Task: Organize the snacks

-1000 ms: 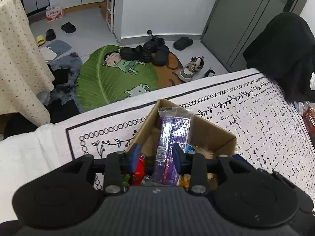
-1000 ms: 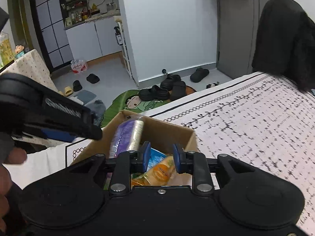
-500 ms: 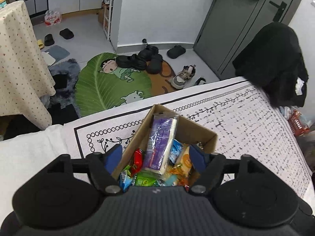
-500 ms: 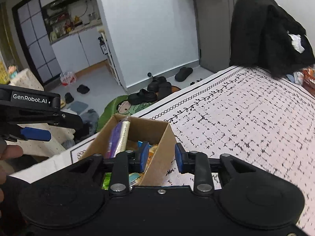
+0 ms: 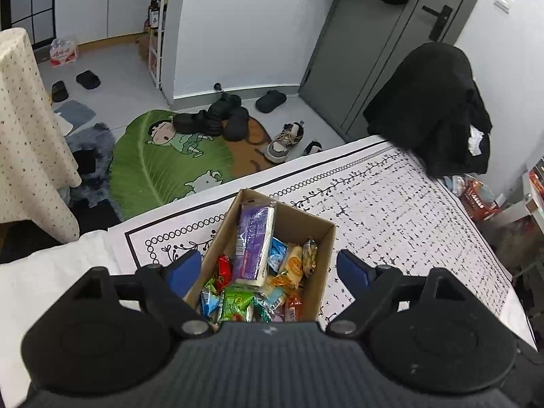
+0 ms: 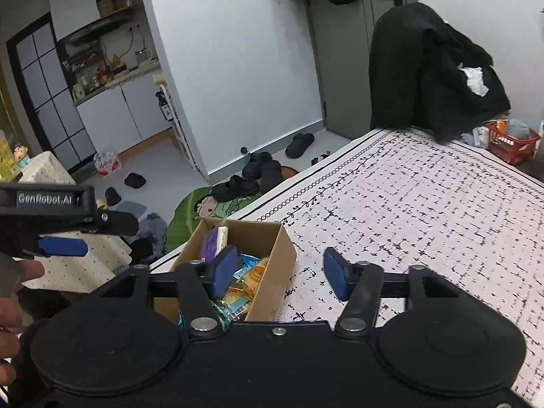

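Note:
A brown cardboard box [image 5: 323, 255] stands on the patterned tablecloth [image 5: 408, 224], filled with several bright snack packets. A purple pack [image 5: 253, 241] leans against its far left corner, on top of the others. My left gripper [image 5: 268, 268] hovers above the box, its jaws opening wide with nothing pressed between the pads. In the right wrist view the same box [image 6: 268, 285] and purple pack [image 6: 209, 243] lie below my right gripper [image 6: 280, 270]. Its jaws are opening too and straddle the box's right wall without touching it.
A black coat [image 5: 435, 112] hangs over a chair at the table's far right corner. A red basket [image 6: 510, 142] sits beyond it. Past the table's far edge are shoes and a green mat [image 5: 163, 159] on the floor. A dotted tablecloth [image 5: 27, 136] drapes at left.
The left gripper let go of the purple pack, which now rests in the box, and rose with its jaws spreading. The right gripper lifted, shifted right and opened.

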`<state>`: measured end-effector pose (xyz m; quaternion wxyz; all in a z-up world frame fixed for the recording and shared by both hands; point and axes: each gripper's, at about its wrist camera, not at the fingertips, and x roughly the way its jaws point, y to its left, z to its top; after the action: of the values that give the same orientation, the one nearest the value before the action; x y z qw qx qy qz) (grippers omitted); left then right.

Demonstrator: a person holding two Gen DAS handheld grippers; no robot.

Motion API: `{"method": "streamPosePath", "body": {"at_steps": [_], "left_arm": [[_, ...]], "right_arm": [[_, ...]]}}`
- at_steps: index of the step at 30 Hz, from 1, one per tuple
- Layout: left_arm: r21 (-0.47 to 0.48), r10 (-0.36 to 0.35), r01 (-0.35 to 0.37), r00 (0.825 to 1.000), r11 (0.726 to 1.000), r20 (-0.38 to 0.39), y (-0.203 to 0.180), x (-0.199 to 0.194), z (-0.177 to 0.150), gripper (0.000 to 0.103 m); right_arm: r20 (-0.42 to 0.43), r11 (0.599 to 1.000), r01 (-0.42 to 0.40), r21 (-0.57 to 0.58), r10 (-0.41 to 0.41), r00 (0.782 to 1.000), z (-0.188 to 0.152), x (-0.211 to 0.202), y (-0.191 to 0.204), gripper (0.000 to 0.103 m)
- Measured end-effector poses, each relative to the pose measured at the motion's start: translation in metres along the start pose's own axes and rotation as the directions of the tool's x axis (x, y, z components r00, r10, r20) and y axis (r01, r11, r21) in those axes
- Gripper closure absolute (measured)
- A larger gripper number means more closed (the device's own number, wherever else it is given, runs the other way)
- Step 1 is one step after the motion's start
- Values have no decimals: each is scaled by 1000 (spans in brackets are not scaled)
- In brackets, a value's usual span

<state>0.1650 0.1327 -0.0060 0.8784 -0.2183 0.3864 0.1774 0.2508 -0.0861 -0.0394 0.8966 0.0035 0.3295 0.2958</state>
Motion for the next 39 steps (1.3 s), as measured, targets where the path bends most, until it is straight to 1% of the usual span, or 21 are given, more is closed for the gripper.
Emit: {"method": "streamPosePath", "body": {"at_steps": [4,6,10,12,19,22,34,39], "left_arm": [[26,-5,5,1000,1000,4,2,-11,-5,12],[35,-12,12,1000,999,7,4,-17,-7,12],[54,-22,22,1000,998,11,9,-29,-10,9],[70,-27,26,1000,997,10,10,-34,-13,8],[133,-55,53,998,990,16,11,-59,-21,6],[152,-68,62,997,986,33,13,-72,-25,0],[214,-117,101,991,972,63,25,-108,-55,0],[234,-133,112,988,966,74,29,-119,-68,0]], "right_arm": [[6,1000,6,25,-6,1000,-3,-12,0,34],[10,999,13,31,-13,1000,-5,-19,1,27],[27,999,19,40,-20,999,-6,-34,3,19],[35,999,22,47,-24,999,-6,-41,4,13],[69,997,18,71,-23,997,-8,-67,8,0],[70,997,-1,80,-5,998,-11,-75,9,0],[76,997,-21,81,15,997,-30,-109,21,0],[67,997,3,81,-8,998,-38,-120,21,0]]}}
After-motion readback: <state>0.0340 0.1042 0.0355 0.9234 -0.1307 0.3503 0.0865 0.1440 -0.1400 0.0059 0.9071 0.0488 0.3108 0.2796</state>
